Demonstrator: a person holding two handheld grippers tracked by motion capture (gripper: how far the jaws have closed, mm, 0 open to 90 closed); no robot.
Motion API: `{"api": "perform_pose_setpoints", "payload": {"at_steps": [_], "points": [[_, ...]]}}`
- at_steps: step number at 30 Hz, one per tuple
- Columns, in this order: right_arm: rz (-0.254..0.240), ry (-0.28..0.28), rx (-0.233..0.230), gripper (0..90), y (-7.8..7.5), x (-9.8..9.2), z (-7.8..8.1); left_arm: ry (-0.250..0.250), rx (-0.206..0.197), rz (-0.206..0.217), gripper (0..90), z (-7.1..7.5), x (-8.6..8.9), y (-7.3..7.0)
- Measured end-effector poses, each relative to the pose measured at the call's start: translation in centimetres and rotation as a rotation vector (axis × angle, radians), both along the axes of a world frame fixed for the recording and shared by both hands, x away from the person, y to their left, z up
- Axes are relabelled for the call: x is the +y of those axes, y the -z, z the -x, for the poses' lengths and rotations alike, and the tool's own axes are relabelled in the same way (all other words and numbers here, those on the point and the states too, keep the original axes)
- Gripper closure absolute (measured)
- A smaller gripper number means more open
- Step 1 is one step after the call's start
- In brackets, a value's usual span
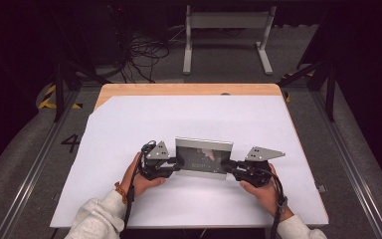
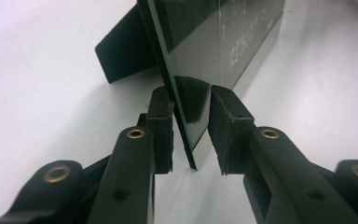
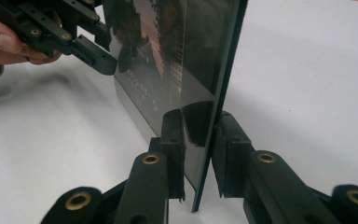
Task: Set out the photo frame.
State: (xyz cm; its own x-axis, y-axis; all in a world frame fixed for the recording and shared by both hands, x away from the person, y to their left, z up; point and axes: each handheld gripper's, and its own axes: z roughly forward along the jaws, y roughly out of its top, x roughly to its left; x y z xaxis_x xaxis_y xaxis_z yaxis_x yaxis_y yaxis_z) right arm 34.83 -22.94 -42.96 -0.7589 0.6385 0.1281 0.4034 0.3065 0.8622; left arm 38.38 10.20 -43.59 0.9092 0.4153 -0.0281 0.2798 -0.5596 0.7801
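A glass-fronted picture frame (image 1: pixel 204 157) stands upright on the white sheet, near its front middle. My left gripper (image 1: pixel 178 165) holds the frame's left edge and my right gripper (image 1: pixel 229 167) holds its right edge, one hand behind each. In the left gripper view the pads of the left gripper (image 2: pixel 191 126) sit on both faces of the frame (image 2: pixel 205 37), whose black back stand (image 2: pixel 126 46) props it up. In the right gripper view the right gripper (image 3: pixel 198 149) clamps the frame (image 3: pixel 186 56) the same way. The left gripper (image 3: pixel 107 60) shows at the frame's far edge.
The white sheet (image 1: pixel 129 129) covers most of a wooden table (image 1: pixel 189 89). Beyond the table's far edge stand a grey metal support (image 1: pixel 226 22) and loose cables (image 1: pixel 144 52) on the floor. Dark frame legs flank the table.
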Motion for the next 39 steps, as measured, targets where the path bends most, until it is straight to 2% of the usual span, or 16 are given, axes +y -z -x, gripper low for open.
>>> {"api": "perform_pose_setpoints", "payload": {"at_steps": [5,9,10,13,15,18,23,34,36,39], "points": [[-0.01,0.009,0.005,74.2,0.1,0.1,-0.5,-0.02,-0.022,-0.006,71.8,0.3,-0.1,0.1],[0.001,0.016,-0.008,73.6,0.1,0.2,-0.4,-0.022,-0.035,-0.019,71.2,0.5,-0.1,0.1],[0.007,0.022,-0.015,73.3,0.1,0.3,-0.3,-0.029,-0.041,-0.019,70.9,0.6,-0.2,0.1],[0.066,0.03,-0.039,74.7,0.1,0.4,0.1,-0.029,-0.041,-0.014,70.7,0.6,-0.2,0.2],[0.093,0.026,-0.039,77.3,0.1,0.2,0.3,-0.026,-0.044,-0.019,70.7,0.6,-0.2,0.2],[0.107,0.024,-0.04,79.7,0.3,0.1,0.5,-0.03,-0.053,-0.031,70.4,0.7,-0.3,0.3],[0.101,0.029,-0.041,79.4,0.4,0.1,0.5,-0.041,-0.079,-0.065,69.4,0.9,-0.6,0.4],[0.106,0.057,-0.052,77.7,0.6,1.0,0.1,-0.041,-0.066,-0.065,69.7,0.4,-0.2,0.7],[0.113,0.057,-0.054,77.7,0.7,1.0,0.1,-0.037,-0.067,-0.088,69.2,0.5,-0.4,0.9],[0.111,0.059,-0.053,77.7,0.7,1.0,0.1,-0.036,-0.063,-0.092,68.5,0.5,-0.5,1.1]]}}
